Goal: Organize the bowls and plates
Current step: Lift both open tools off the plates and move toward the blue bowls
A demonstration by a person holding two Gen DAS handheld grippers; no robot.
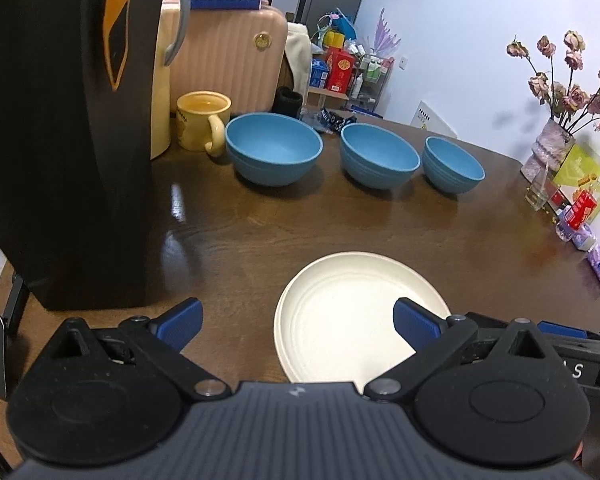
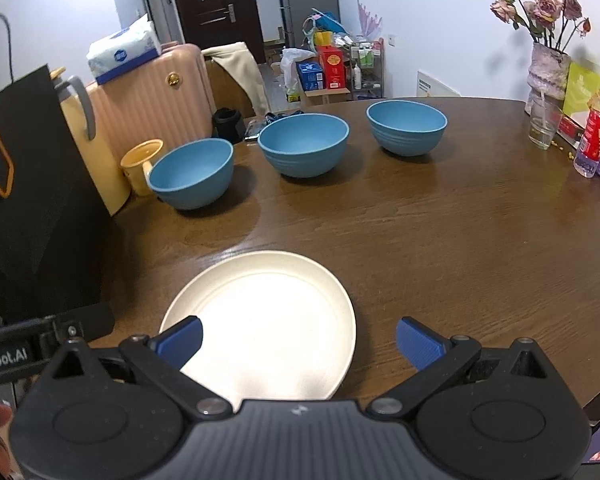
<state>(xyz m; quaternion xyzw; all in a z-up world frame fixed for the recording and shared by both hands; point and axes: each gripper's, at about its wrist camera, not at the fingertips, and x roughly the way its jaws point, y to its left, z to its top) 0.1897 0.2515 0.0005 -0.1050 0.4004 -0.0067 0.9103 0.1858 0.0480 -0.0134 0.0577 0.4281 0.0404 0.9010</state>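
- The round cream-white plastic plate [image 1: 352,312] lies flat on the dark brown wooden table [image 1: 380,224], near its front edge.
- The left gripper [image 1: 298,322] hangs low over the near part of the table with its blue-padded fingers [image 1: 180,322] spread wide and nothing between them.
- In the left wrist view the plate sits mostly between the two fingers, shifted toward the right one; the right pad overlaps the plate's right side, while the left pad lies over bare wood, apart from the plate's left rim. Whether the pad touches the plate, I cannot tell.
- The right gripper [image 2: 299,342] is likewise released, fingers [image 2: 418,342] far apart and empty.
- In the right wrist view the cream plate [image 2: 268,320] sits toward the left finger: that pad overlaps the plate's near-left rim, and the right pad lies over bare table [image 2: 460,240], clear of the plate's right rim.
- Three round blue plastic bowls stand upright in a row beyond the plate, well apart from both grippers: the left blue bowl [image 1: 274,152], the middle blue bowl [image 1: 380,156] and the right blue bowl [image 1: 454,164].
- A yellow mug [image 1: 202,124] stands just beside the left blue bowl.
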